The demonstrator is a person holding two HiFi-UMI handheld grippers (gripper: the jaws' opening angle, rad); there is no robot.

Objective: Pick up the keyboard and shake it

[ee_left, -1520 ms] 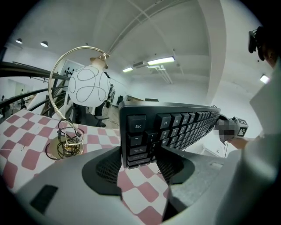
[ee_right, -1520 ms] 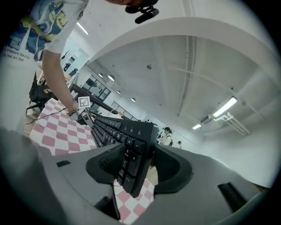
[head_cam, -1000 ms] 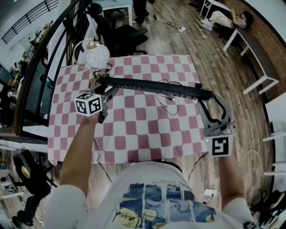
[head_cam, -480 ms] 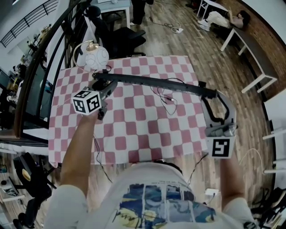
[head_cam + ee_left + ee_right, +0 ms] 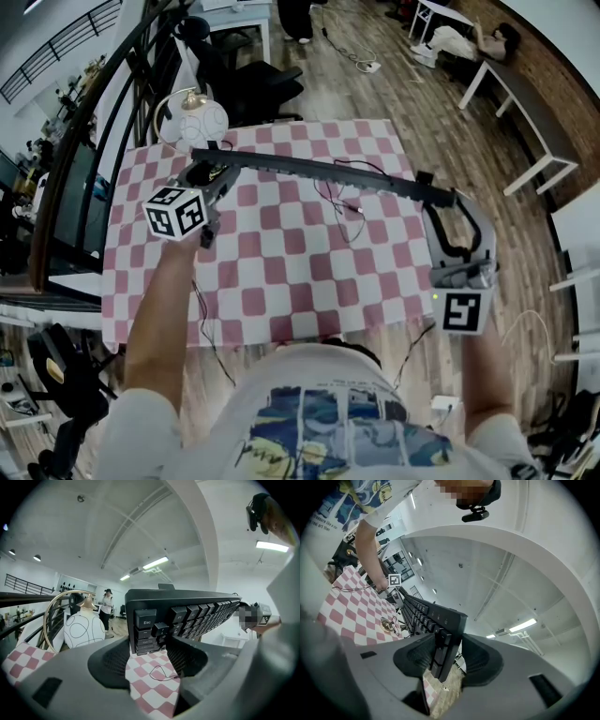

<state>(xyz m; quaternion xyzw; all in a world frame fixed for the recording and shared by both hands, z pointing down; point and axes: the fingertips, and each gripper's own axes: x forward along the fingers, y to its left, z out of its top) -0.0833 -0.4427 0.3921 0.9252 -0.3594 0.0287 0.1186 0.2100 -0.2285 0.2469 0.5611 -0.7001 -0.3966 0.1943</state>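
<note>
The keyboard (image 5: pixel 319 173) hangs in the air above the pink-and-white checked tablecloth (image 5: pixel 281 272), spanning from one gripper to the other. The left gripper (image 5: pixel 211 178) clamps its Esc end, jaws narrow on the corner keys. The right gripper (image 5: pixel 439 202) has the opposite end between its jaws, which are closing on it at a middling width. The keyboard is black, long and slim, and from the head view it shows nearly edge-on. A thin cable (image 5: pixel 342 202) lies on the cloth below.
</note>
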